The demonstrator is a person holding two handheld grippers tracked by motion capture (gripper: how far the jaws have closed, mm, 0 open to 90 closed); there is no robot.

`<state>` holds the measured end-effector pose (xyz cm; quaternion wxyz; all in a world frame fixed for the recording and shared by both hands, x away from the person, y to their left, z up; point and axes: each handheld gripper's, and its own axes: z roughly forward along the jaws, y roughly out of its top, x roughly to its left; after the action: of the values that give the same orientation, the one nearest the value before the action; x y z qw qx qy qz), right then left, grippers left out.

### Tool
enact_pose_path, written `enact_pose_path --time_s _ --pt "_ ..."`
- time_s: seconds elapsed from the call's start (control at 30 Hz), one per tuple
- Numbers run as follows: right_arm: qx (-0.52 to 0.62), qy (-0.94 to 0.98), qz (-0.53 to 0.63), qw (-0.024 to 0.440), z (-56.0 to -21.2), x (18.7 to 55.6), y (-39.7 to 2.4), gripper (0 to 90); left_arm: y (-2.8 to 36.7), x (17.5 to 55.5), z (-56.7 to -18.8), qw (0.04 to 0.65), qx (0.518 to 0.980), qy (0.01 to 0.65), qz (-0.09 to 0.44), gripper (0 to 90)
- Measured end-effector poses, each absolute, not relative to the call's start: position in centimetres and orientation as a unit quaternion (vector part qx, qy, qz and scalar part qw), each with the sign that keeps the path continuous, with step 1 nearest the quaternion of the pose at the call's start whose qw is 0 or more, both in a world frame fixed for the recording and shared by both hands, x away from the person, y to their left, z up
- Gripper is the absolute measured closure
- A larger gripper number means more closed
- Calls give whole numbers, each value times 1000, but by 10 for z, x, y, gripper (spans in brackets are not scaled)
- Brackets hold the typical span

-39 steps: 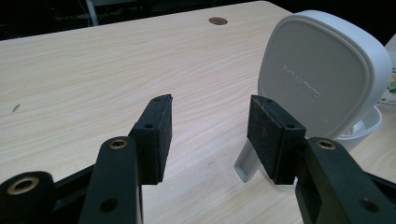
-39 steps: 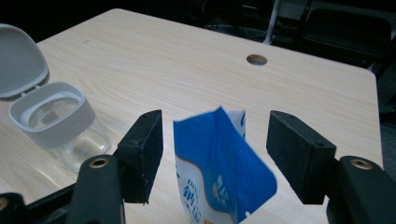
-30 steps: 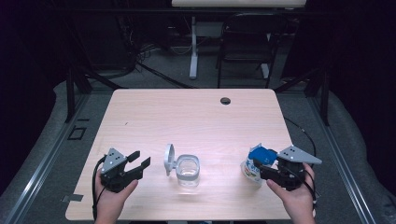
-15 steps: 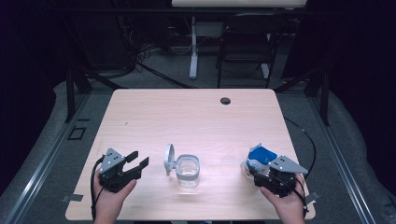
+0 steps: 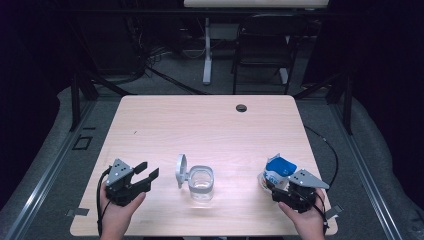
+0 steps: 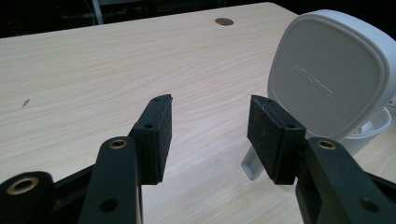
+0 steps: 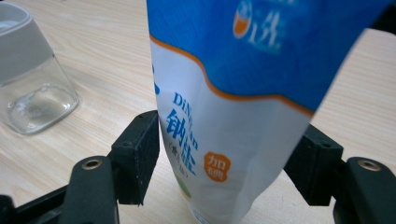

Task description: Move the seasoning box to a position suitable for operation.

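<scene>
Your left gripper (image 5: 145, 176) has bare wood ahead of its spread jaws, but just to its right the clear container (image 5: 202, 183) stands with its white flip lid (image 5: 180, 170) raised on the side facing you, blocking a straight pass across. Between that container and the blue-and-white pouch (image 5: 276, 171) lies an open strip of table (image 5: 210, 125). Your right gripper (image 7: 219, 161) has the pouch standing between its jaws, touching the left pad. The far half of the table is free apart from the round grommet hole (image 5: 241, 108).
</scene>
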<state>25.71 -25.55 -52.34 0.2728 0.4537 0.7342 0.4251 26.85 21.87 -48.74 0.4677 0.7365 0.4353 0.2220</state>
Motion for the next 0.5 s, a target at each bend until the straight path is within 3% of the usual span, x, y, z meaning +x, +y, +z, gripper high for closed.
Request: enact_pose_path --time_s 0.5 --pt "465 735 421 260 -546 263 -255 328 220 269 -488 468 736 436 223 505"
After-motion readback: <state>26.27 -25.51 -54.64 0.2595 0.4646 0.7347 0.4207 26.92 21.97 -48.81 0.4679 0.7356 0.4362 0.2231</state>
